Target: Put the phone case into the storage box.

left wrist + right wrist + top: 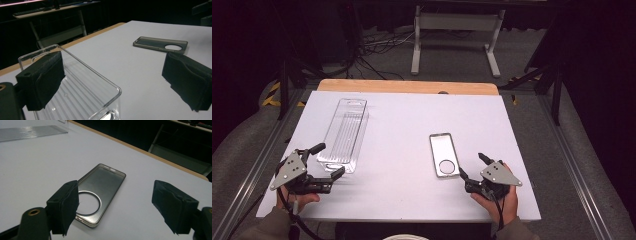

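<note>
Clear tray (pixel 344 134) left on table (pixel 402 115); phone case (pixel 444 154) right.

Each black hand-held gripper (pixel 327 161) carries a grey triangular plate (pixel 288 170).

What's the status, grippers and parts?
Left gripper open at the near end of the clear tray. Right gripper open beside the phone case, gripping nothing. Nothing lies between the two items on the white board.
</note>
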